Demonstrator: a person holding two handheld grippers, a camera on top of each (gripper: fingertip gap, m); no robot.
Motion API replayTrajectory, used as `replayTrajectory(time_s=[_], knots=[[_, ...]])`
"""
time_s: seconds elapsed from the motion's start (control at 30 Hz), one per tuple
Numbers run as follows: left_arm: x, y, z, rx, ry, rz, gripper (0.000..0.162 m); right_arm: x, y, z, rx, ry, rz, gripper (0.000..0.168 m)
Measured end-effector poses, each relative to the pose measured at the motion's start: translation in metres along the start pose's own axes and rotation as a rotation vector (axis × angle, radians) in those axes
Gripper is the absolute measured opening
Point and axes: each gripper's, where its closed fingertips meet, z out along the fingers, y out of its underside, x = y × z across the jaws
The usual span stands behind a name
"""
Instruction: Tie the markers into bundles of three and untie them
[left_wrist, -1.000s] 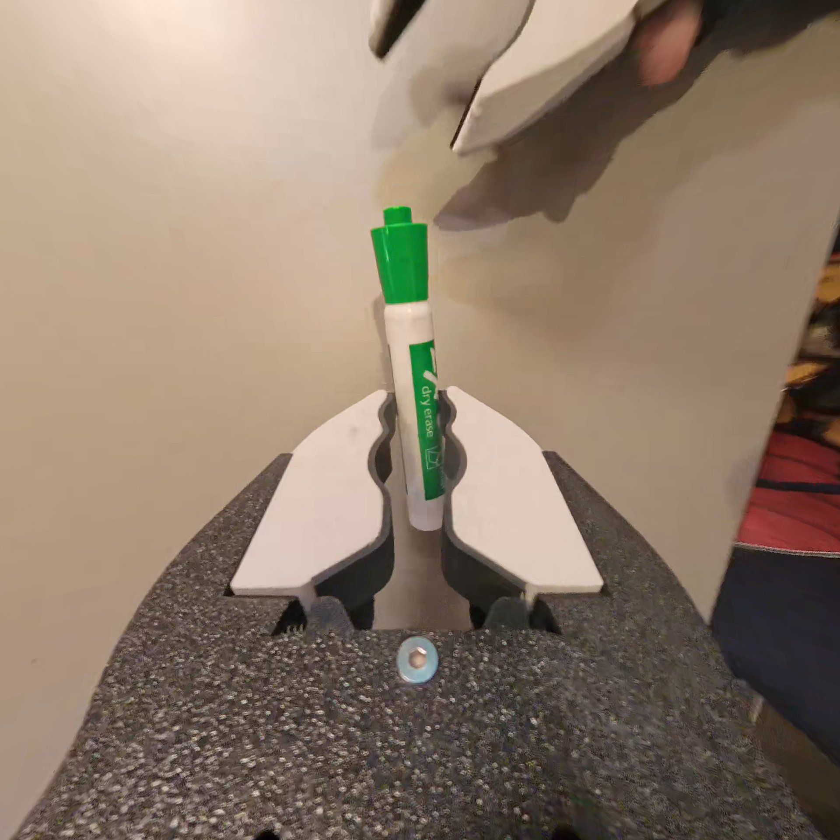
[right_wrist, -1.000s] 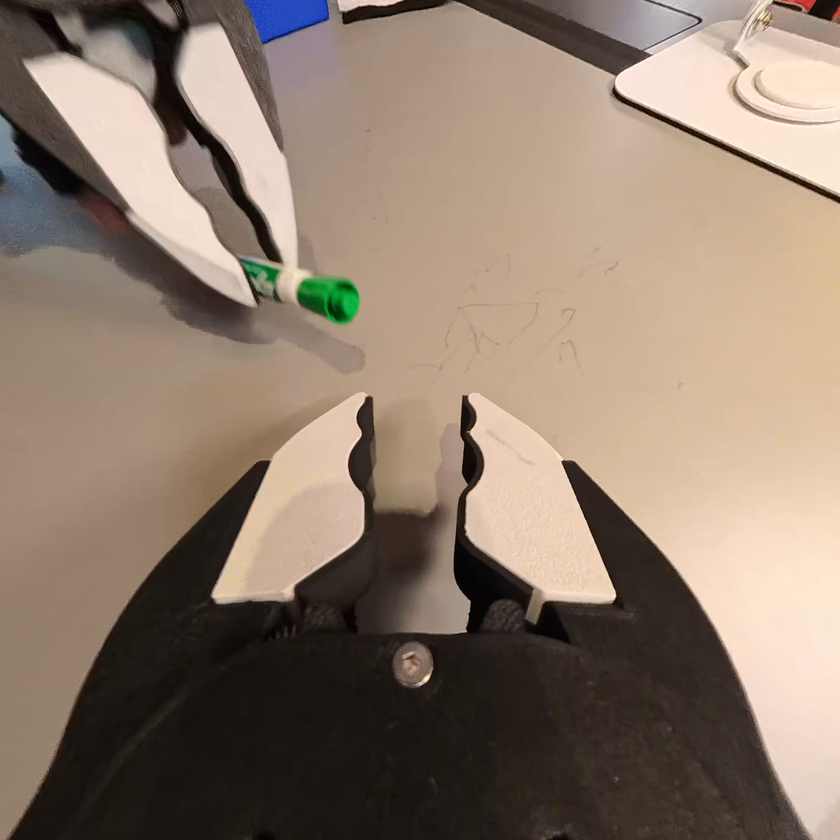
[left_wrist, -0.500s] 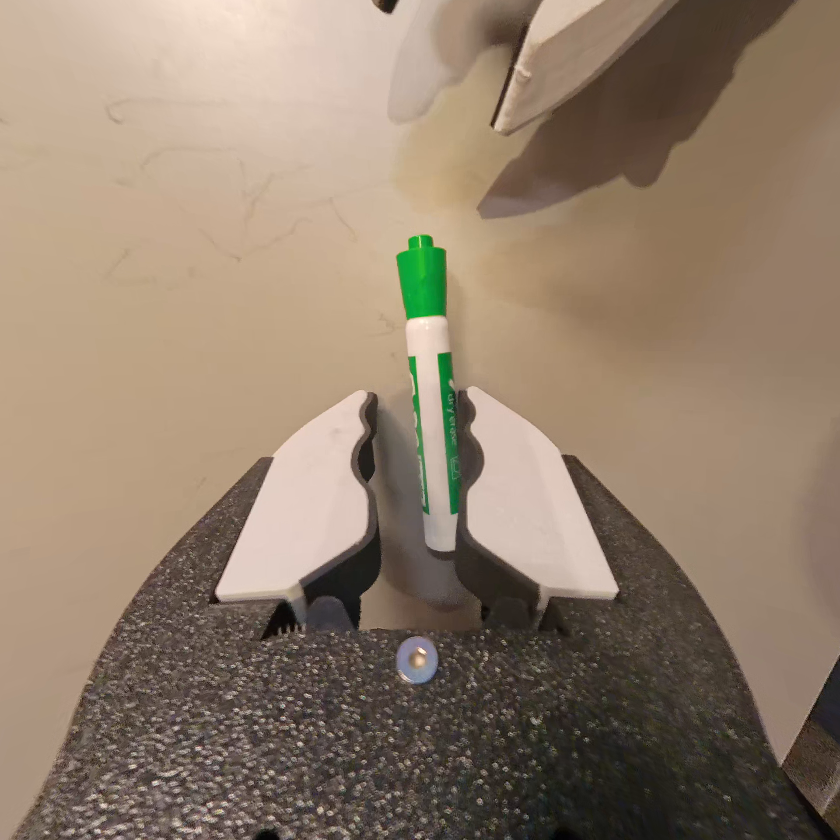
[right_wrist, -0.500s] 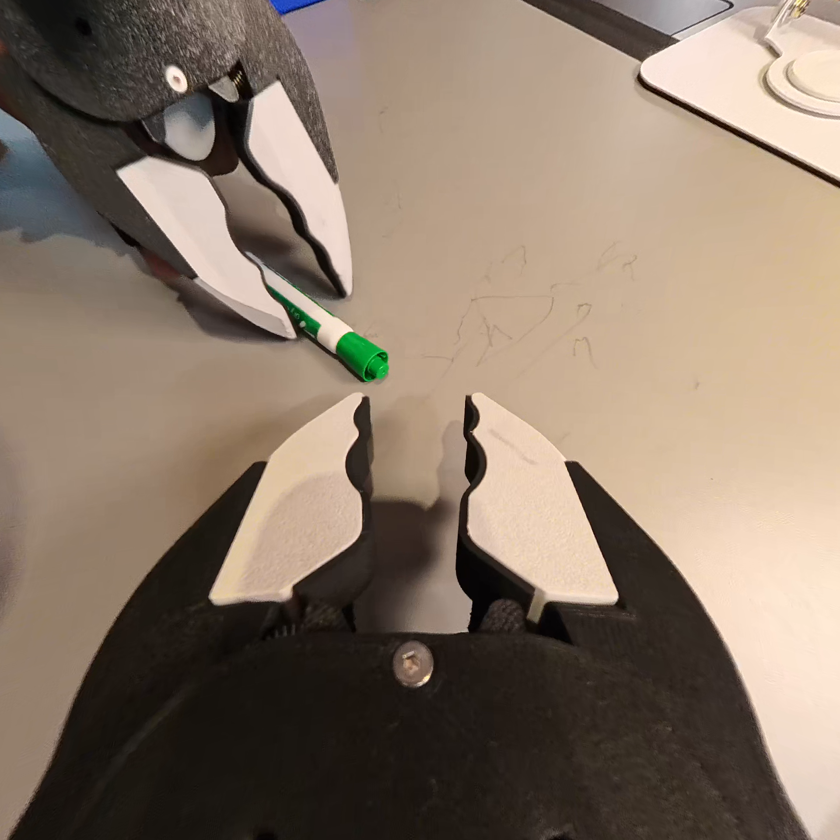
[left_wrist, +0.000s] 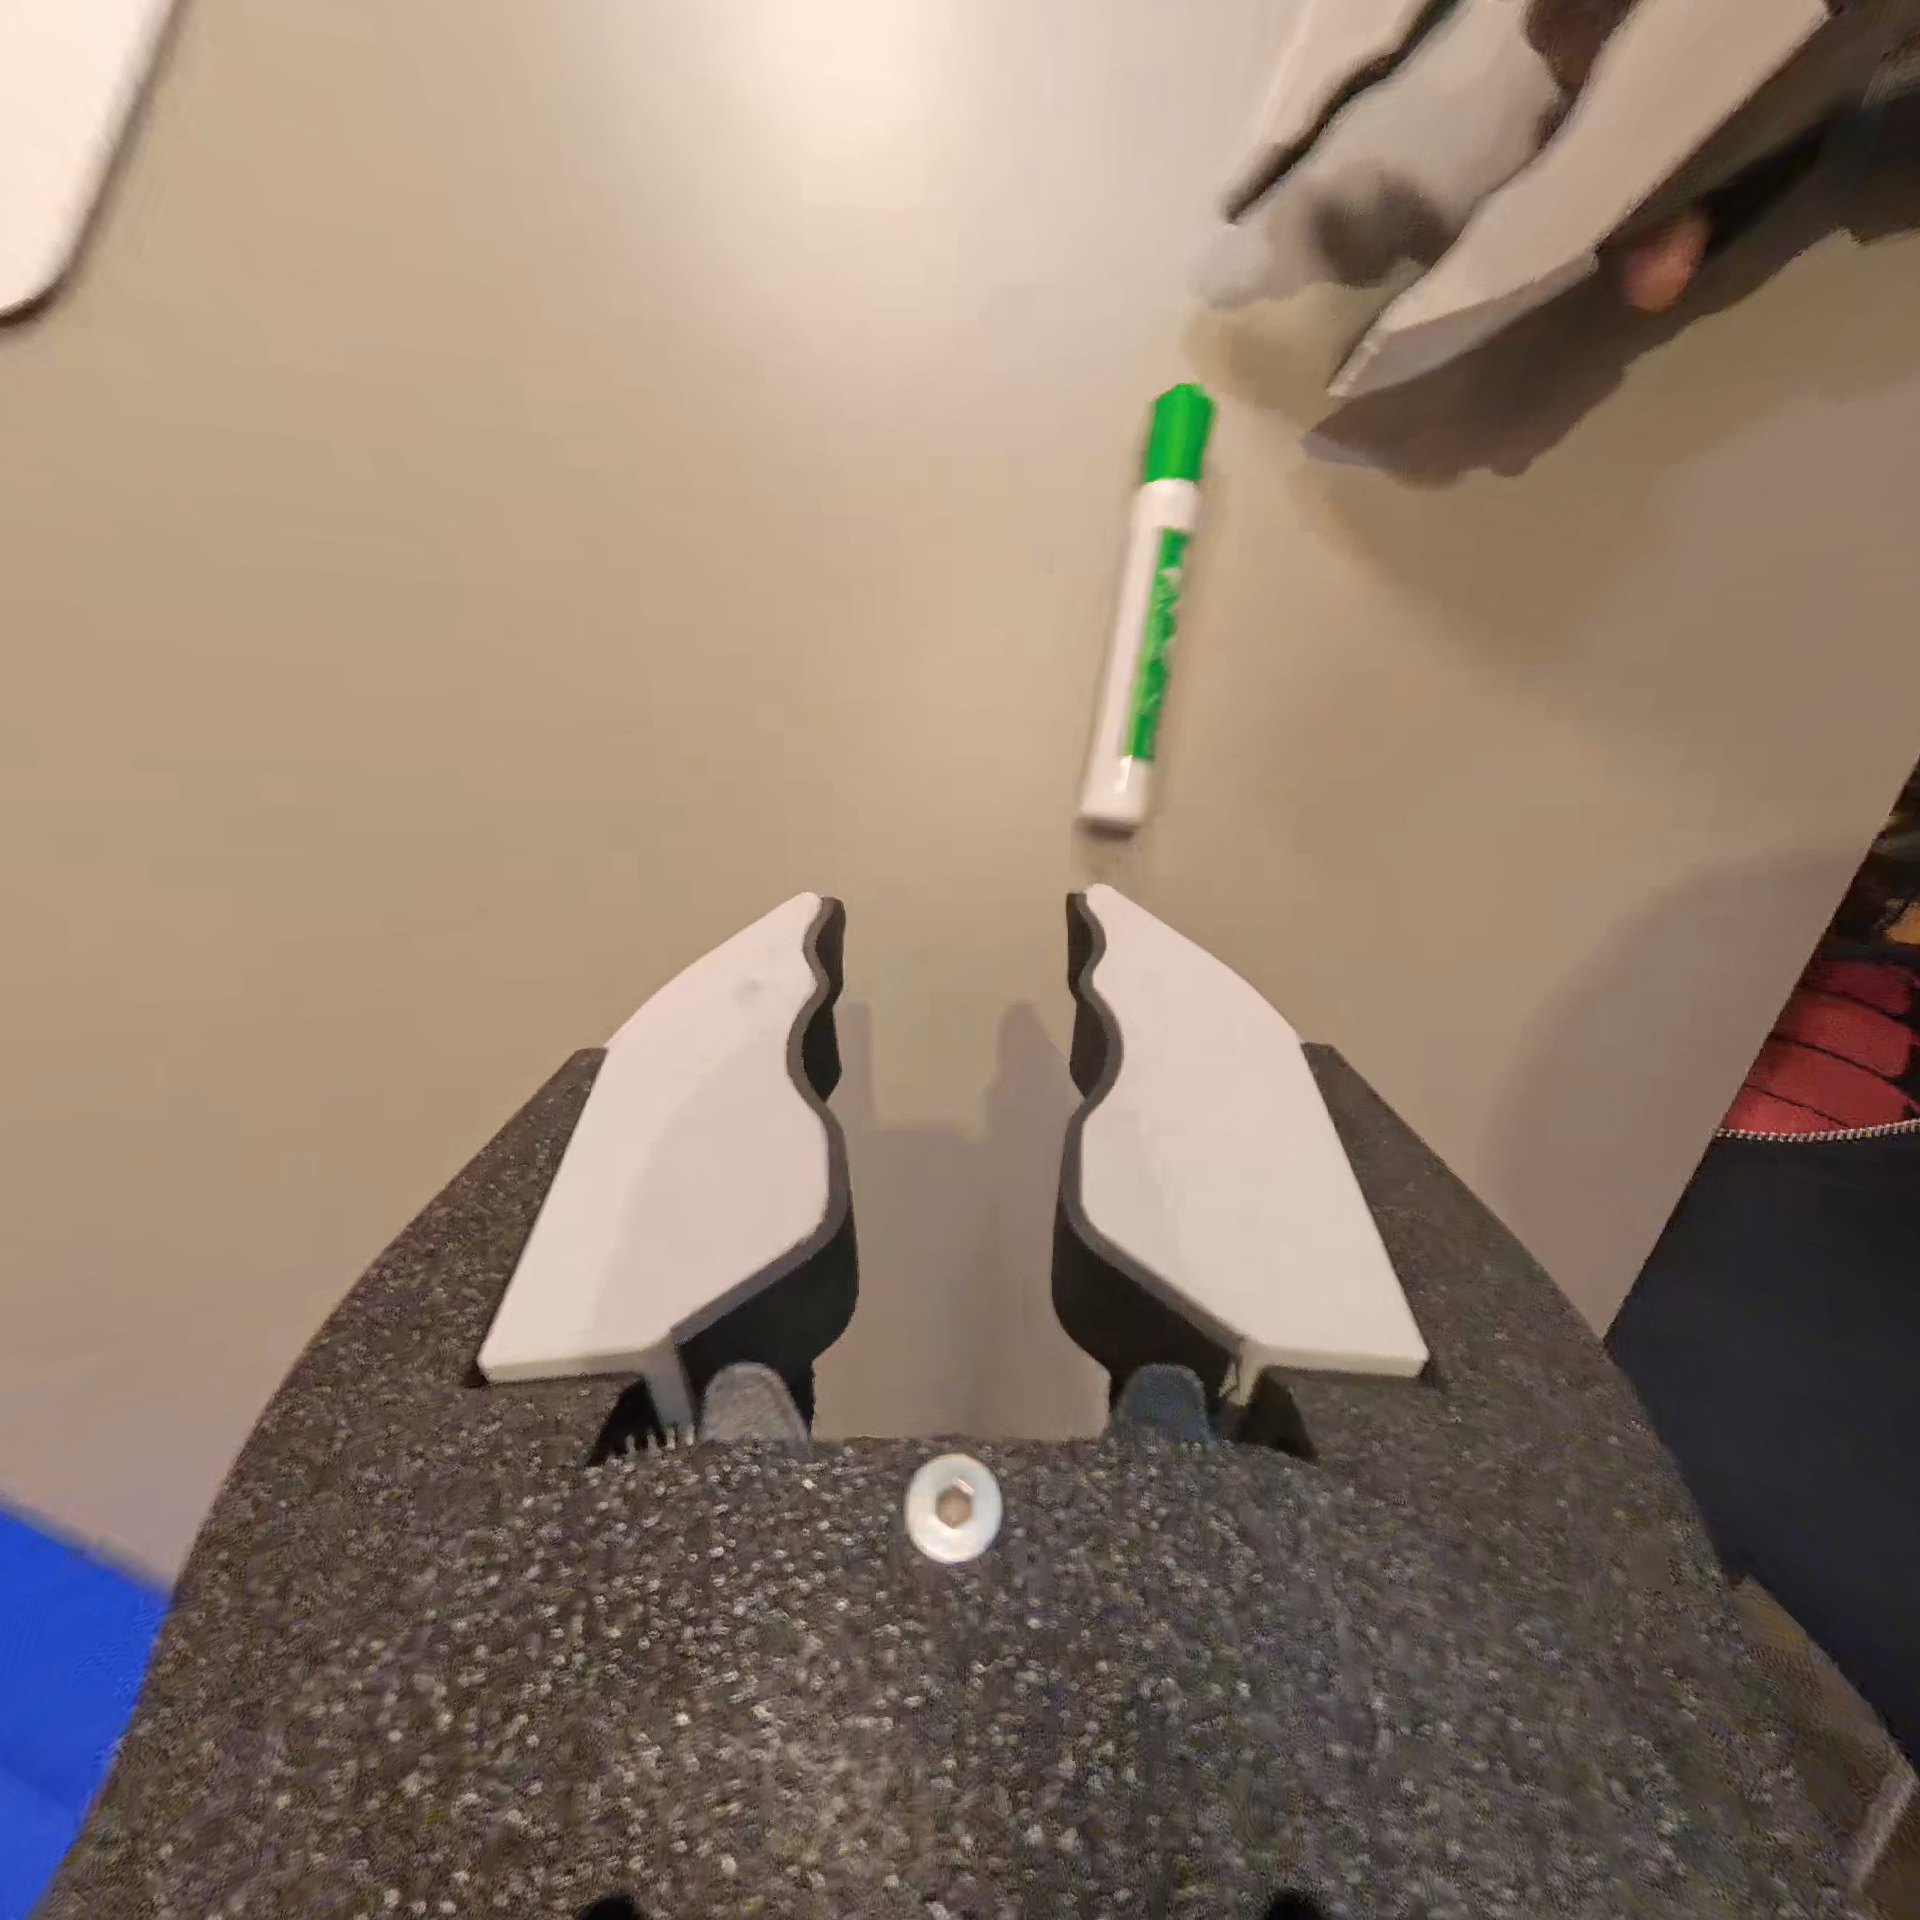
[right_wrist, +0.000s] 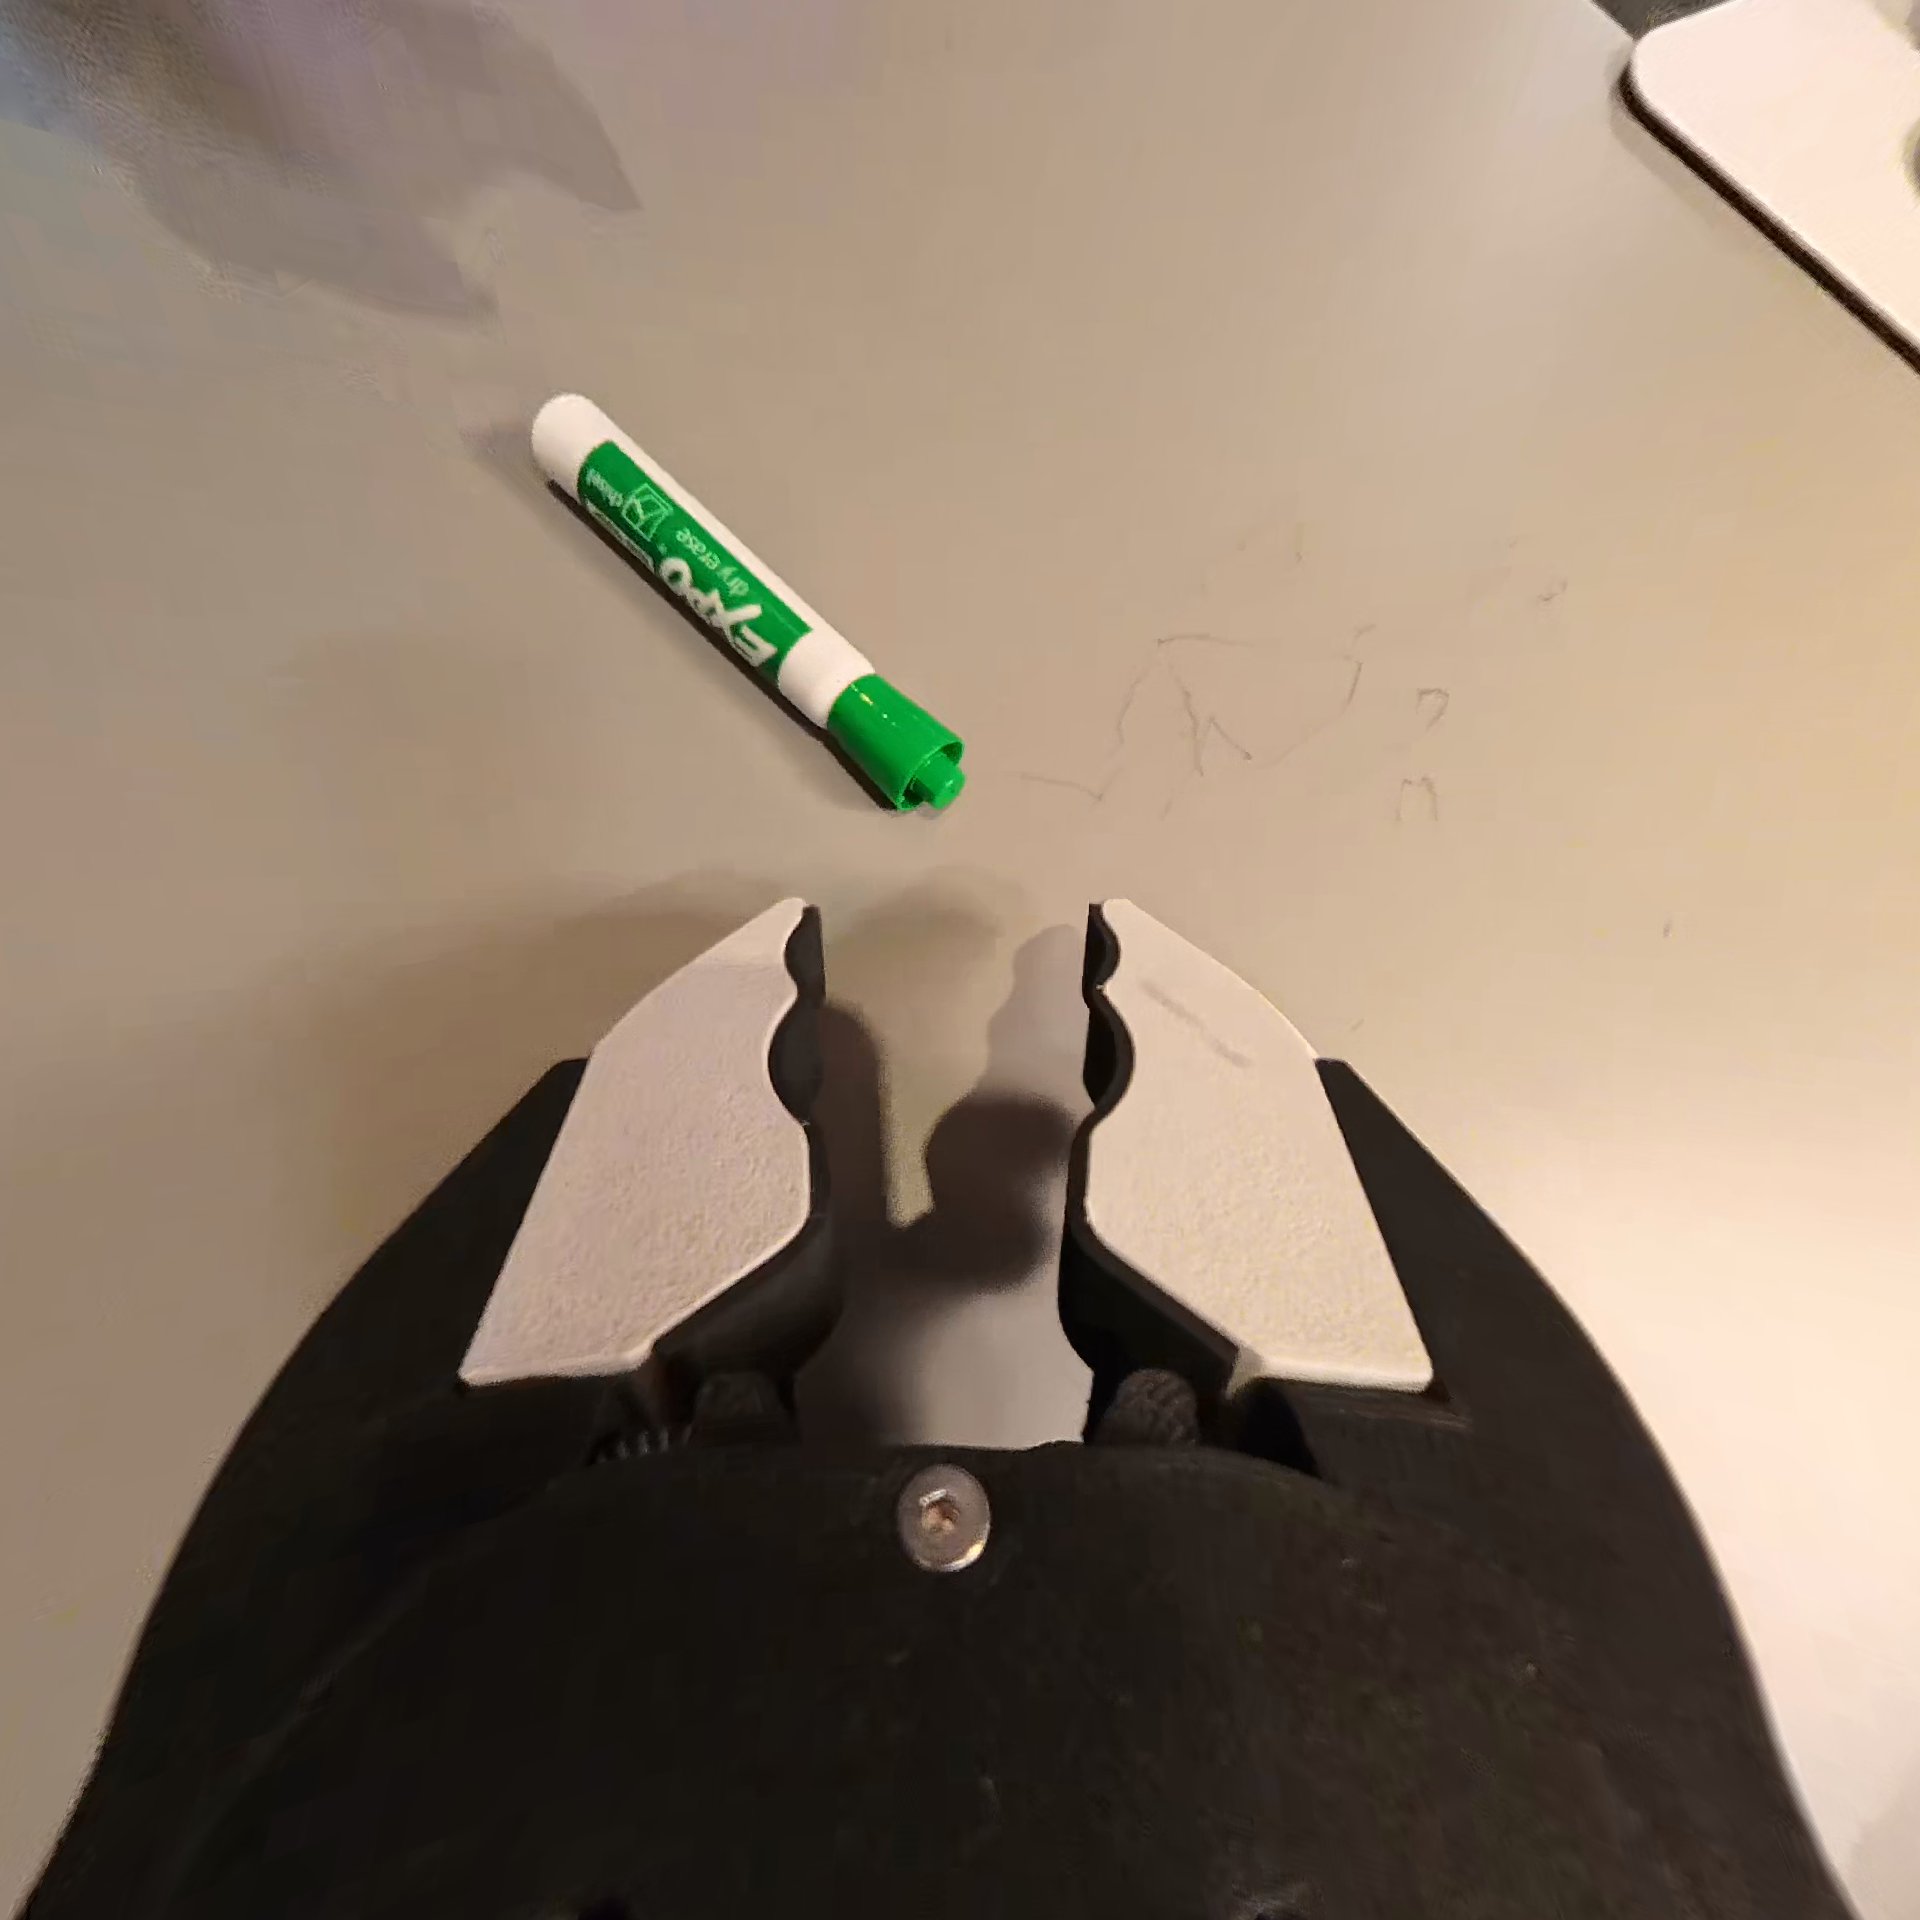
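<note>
Both hand-held grippers (left_wrist: 954, 914) (right_wrist: 954, 920) agape, empty; marker (right_wrist: 727, 592) on table (right_wrist: 1247, 312).

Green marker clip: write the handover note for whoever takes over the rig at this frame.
Left tool: open, empty, short of the marker.
Right tool: open, empty, hovering just short of the cap end.
Green marker: capped, lying flat and alone on the beige table, touched by neither tool.
No other markers and no tie or band show in either view.
Done: nothing visible toward a bundle; this marker is loose.
Left: if bundling, gather three markers and tie them; whether this one comes from an untied bundle cannot be told.
</note>
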Motion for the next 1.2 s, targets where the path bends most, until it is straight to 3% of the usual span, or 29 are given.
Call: replayTrajectory(time_s=[0.17,0.33,0.5,0.63,0.87,0.93,1.1,1.2], knots=[[-0.074,0.054,-0.093,0.125,-0.231,-0.243,0.042,-0.002,0.004,0.004,-0.039,0.021,-0.029,0.051],[-0.133,0.152,-0.165,0.136,-0.457,-0.468,0.041,-0.003,0.007,0.009,-0.077,0.041,-0.057,0.052],[-0.165,0.256,-0.161,-0.02,-0.512,-0.658,0.041,-0.002,0.008,0.01,-0.087,0.025,-0.021,0.053],[-0.175,0.302,-0.132,-0.152,-0.466,-0.699,0.041,-0.001,0.008,0.011,-0.091,0.024,-0.008,0.052],[-0.181,0.33,-0.1,-0.315,-0.433,-0.648,0.023,0.001,0.008,0.011,-0.089,0.05,-0.006,0.052],[-0.184,0.328,-0.096,-0.296,-0.438,-0.638,0.019,0.001,0.008,0.011,-0.089,0.052,-0.004,0.053],[-0.187,0.329,-0.1,-0.319,-0.436,-0.629,0.019,0.001,0.008,0.011,-0.09,0.049,-0.001,0.053],[-0.194,0.304,-0.126,-0.212,-0.504,-0.622,0.019,0.001,0.008,0.011,-0.09,0.044,-0.001,0.053]])
